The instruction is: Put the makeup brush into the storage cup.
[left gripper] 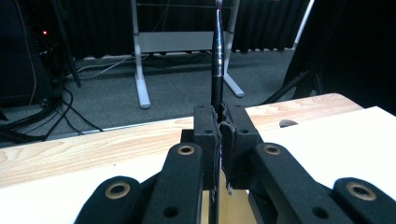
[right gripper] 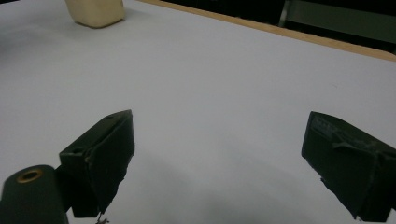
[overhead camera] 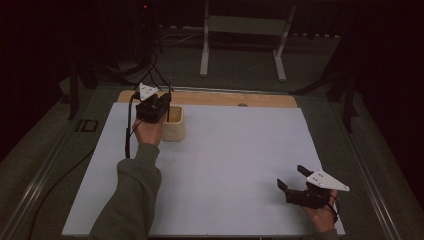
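Observation:
A cream-coloured square cup stands at the back left of the white sheet. My left gripper hovers over the cup, shut on a thin black pen that stands upright between its jaws. In the high view the pen reaches down into the cup's opening. My right gripper rests low at the front right of the sheet, jaws wide open with nothing between them. From the right gripper view the cup sits far off at the top left.
A wooden table edge runs along the back of the white sheet. Behind it on the dark floor stands a white metal frame. Cables trail off the back left.

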`<state>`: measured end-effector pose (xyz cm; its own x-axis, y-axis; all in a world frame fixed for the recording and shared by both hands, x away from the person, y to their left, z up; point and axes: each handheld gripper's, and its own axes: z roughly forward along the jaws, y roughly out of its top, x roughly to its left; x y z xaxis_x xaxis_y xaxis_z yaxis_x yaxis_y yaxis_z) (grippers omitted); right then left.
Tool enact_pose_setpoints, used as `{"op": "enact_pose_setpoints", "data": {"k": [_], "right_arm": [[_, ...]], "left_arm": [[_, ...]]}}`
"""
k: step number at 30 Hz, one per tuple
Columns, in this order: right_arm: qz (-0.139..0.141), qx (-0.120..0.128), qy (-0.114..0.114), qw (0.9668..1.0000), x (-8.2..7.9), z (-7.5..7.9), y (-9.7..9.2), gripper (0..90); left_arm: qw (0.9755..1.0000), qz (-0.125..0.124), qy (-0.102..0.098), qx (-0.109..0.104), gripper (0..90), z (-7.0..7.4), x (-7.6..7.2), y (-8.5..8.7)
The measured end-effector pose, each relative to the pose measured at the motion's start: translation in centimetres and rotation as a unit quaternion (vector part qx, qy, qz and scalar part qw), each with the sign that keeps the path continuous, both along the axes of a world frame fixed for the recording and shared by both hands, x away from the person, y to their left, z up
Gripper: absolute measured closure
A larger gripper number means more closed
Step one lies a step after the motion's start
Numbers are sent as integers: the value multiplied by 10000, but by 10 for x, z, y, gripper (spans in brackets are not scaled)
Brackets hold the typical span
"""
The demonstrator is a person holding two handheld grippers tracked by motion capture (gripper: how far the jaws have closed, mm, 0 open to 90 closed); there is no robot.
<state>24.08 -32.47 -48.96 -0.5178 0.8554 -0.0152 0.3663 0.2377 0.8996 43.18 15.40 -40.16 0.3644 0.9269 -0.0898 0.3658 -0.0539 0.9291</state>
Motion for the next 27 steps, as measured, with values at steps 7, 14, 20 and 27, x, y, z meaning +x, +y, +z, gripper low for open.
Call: {"op": "enact_pose_setpoints", "data": {"k": [7, 14, 20, 27], "right_arm": [[1, 0, 8, 10000, 0, 0, 0, 93], [-1, -3, -5, 10000, 0, 0, 0, 93], [-7, 0, -7, 10000, 0, 0, 0, 93], [-3, -10, -3, 10000, 0, 0, 0, 93]], "left_arm": [[10000, -6, 28, 29, 864, -2, 1, 0], [10000, -23, 72, 42, 864, -6, 1, -1], [9999, -16, 130, 66, 863, -12, 1, -1], [9999, 18, -49, -99, 558, -12, -1, 1]]}}
